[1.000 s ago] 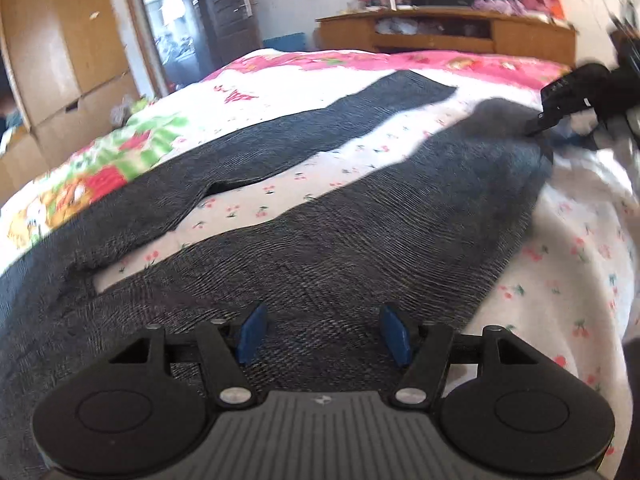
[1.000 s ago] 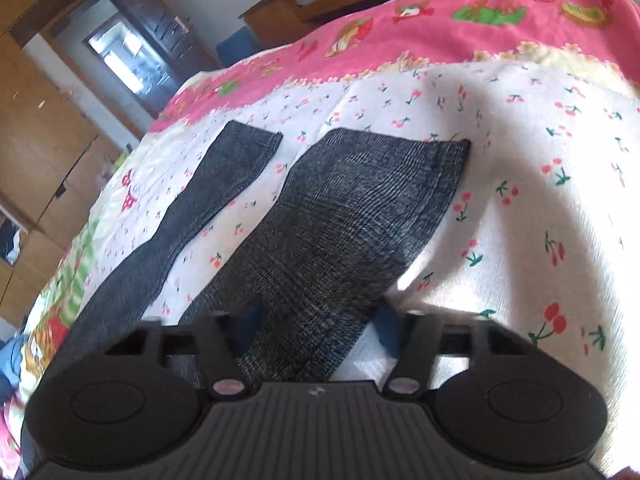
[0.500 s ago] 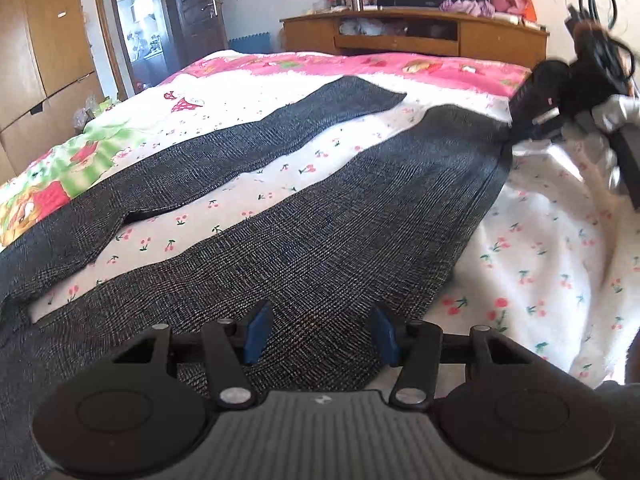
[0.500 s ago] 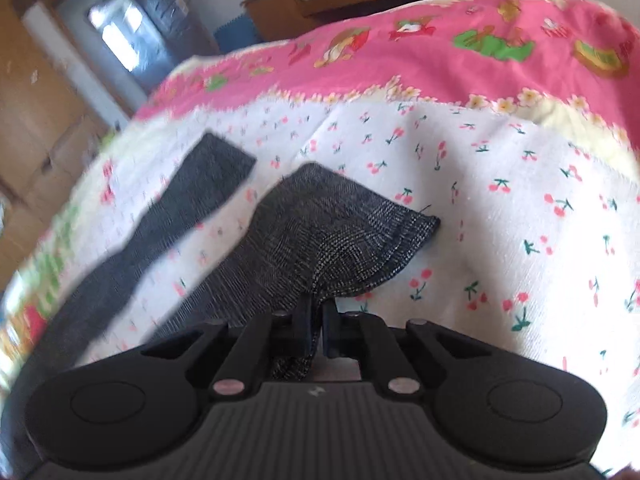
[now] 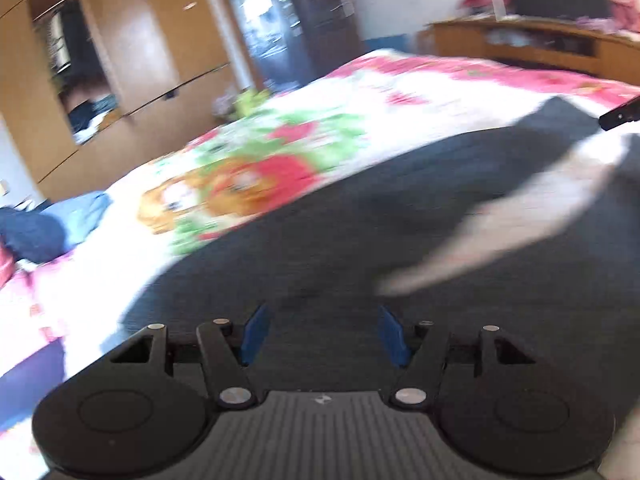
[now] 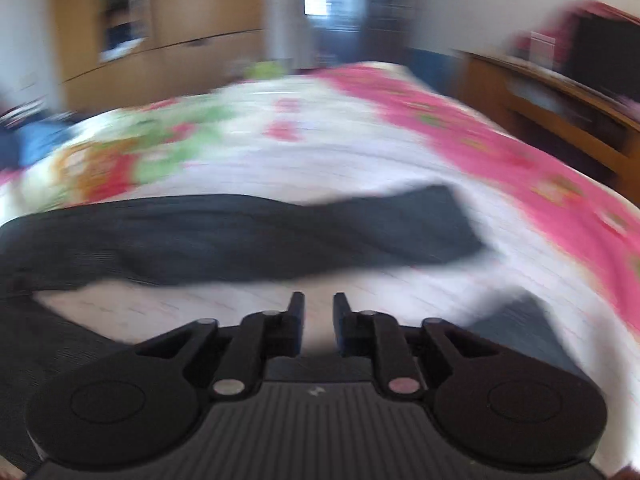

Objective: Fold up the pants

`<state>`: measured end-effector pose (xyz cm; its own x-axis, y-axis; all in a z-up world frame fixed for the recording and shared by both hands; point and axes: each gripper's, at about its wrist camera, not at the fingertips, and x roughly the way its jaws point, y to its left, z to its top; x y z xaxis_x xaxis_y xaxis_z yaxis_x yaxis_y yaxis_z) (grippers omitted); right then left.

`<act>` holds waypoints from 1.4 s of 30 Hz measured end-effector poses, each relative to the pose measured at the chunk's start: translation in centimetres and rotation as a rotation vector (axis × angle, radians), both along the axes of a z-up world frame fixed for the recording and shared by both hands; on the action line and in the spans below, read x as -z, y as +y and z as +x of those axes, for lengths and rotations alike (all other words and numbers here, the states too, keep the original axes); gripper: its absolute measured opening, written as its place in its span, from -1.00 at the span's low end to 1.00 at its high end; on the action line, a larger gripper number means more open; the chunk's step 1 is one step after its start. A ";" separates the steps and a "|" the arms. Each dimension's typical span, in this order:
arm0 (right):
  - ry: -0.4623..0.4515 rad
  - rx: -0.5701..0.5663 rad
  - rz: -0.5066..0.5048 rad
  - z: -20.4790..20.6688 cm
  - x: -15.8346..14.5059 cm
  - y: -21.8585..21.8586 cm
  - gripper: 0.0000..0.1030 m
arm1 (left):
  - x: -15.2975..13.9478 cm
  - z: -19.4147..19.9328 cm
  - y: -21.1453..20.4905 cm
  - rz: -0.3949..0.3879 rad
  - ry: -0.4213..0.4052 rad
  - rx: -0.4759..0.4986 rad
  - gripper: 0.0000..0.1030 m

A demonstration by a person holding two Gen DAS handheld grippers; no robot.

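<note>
Dark grey pants [image 5: 360,248] lie spread on a floral bedsheet [image 5: 248,176], legs apart. Both views are motion-blurred. My left gripper [image 5: 322,334] is open, its blue pads wide apart, low over the seat of the pants. In the right wrist view the far leg [image 6: 280,236] stretches across the bed and the near leg's end [image 6: 516,328] shows at lower right. My right gripper [image 6: 317,320] has its fingers a small gap apart with nothing between them, over bare sheet between the legs. A tip of the right gripper [image 5: 620,114] shows at the left view's right edge.
Wooden wardrobes [image 5: 132,52] and a doorway [image 5: 272,20] stand beyond the bed. A wooden cabinet [image 6: 560,112] with a dark screen is at the right. Blue clothes [image 5: 40,228] lie at the bed's left end.
Both grippers have swung fast to the left. The right gripper, shut on the near leg's hem half a second ago, now holds nothing. The left gripper stays open, now over the seat.
</note>
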<state>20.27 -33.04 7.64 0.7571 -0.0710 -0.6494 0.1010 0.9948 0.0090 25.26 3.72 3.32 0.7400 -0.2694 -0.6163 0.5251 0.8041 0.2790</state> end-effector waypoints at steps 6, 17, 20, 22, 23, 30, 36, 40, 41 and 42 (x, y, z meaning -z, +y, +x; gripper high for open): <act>0.091 -0.379 -0.106 18.4 3.0 9.5 -0.41 | 0.8 11.1 7.7 0.045 0.043 -0.143 0.40; 0.267 -0.737 -0.248 29.2 5.9 21.7 -0.04 | 2.6 17.3 12.2 0.061 0.293 -0.056 0.41; 0.348 -0.770 -0.232 30.7 6.8 22.0 0.18 | 3.1 18.1 12.4 0.053 0.339 -0.038 0.42; 0.370 -0.773 -0.224 31.1 7.3 22.0 0.12 | 3.5 18.9 12.5 0.042 0.371 -0.038 0.38; 0.369 -0.775 -0.214 31.1 7.5 22.1 0.10 | 3.6 19.1 12.5 0.037 0.376 -0.036 0.34; 0.329 -0.789 -0.203 29.3 7.1 22.6 -0.87 | 3.3 18.5 11.8 0.034 0.328 -0.034 -0.06; 0.245 -0.782 -0.216 26.1 3.7 22.7 -0.96 | 0.0 15.5 11.6 0.052 0.226 -0.024 -0.14; 0.158 -0.774 -0.173 21.3 0.3 21.5 -0.96 | -3.3 11.4 11.5 0.056 0.136 -0.008 -0.15; 0.142 -0.781 -0.166 19.5 -0.4 21.2 -0.96 | -4.1 9.7 11.3 0.066 0.109 0.002 -0.15; 0.130 -0.791 -0.162 17.6 -1.0 21.0 -0.96 | -4.8 8.1 11.2 0.077 0.087 0.010 -0.15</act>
<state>37.87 -12.05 8.66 0.5419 0.3521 -0.7631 -0.6413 0.7601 -0.1047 33.32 14.88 8.11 0.6806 -0.2263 -0.6969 0.5578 0.7767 0.2926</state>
